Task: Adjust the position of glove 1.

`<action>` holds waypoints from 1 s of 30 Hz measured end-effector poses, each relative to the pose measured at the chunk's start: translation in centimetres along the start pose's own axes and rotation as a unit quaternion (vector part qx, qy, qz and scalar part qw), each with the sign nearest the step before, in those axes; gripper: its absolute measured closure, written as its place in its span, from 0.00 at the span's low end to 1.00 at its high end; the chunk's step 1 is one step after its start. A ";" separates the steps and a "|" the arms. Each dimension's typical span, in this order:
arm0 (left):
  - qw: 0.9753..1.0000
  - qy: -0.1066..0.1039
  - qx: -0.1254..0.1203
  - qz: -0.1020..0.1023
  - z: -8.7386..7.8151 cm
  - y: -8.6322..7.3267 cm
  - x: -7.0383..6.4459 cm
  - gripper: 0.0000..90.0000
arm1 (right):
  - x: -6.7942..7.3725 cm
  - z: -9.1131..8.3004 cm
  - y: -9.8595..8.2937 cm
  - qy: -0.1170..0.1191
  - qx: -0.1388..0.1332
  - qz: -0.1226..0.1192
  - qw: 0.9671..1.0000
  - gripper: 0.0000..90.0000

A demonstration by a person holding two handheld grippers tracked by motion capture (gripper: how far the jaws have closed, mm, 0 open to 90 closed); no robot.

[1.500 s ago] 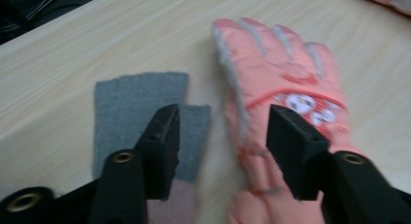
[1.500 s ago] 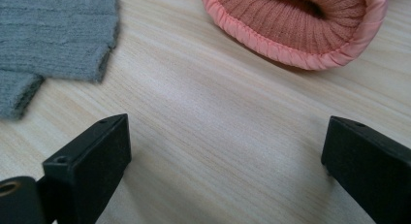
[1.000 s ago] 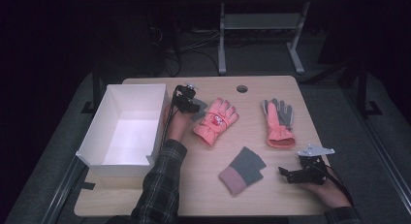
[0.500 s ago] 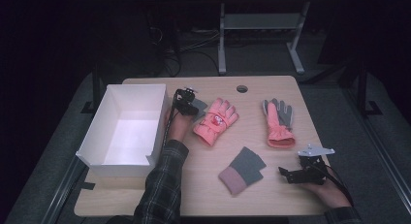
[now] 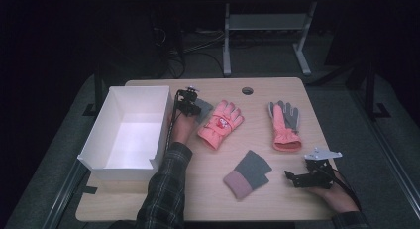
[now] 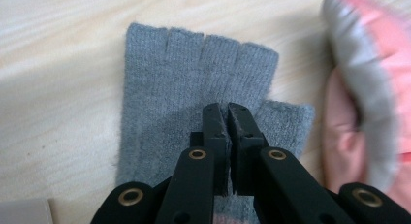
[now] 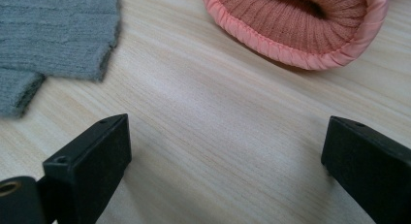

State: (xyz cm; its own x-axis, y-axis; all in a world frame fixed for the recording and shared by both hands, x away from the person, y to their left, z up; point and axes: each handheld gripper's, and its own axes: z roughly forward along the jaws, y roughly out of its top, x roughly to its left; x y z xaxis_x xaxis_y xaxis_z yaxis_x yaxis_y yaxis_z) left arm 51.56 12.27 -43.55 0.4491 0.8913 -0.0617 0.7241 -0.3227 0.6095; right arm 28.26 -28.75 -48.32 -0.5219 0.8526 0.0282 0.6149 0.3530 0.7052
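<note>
A grey fingerless glove (image 6: 165, 88) lies flat on the wooden table, just right of the white box (image 5: 106, 125). My left gripper (image 6: 225, 110) is shut on a pinch of its knit near the thumb; in the high view the left gripper (image 5: 193, 107) sits over that grey glove (image 5: 204, 109). A pink glove (image 5: 220, 124) lies beside it. My right gripper (image 7: 225, 136) rests open near the table's front right, with bare wood between its jaws. From above, the right gripper (image 5: 293, 178) points left toward a second grey glove with a pink cuff (image 5: 247, 173).
A pink and grey glove (image 5: 285, 124) lies at the right, its ribbed cuff (image 7: 300, 25) just ahead of the right gripper. The table (image 5: 208, 199) has a round cable hole (image 5: 247, 90) near its far edge. A metal frame stands beyond the table.
</note>
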 end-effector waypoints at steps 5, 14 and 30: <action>1.000 -0.011 -0.023 0.008 -1.9 1.1 -0.6 0.97 | 0.0 0.0 0.0 0.000 0.000 0.000 1.000 0.04; 0.997 -0.049 -0.044 0.040 -5.5 1.8 -2.3 0.97 | 0.0 0.0 0.0 0.000 0.000 0.000 1.000 0.04; 0.988 -0.117 -0.044 0.092 -9.6 -0.1 -5.9 0.97 | 0.0 0.0 0.0 0.000 0.000 0.000 1.000 0.04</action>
State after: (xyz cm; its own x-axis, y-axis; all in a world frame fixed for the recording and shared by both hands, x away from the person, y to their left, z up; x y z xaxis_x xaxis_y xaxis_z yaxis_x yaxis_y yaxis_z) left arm 43.85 10.12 -35.62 0.6846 0.7193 -0.1180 0.5758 -0.4344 0.6926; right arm 28.26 -28.75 -48.32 -0.5219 0.8526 0.0283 0.6152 0.3532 0.7049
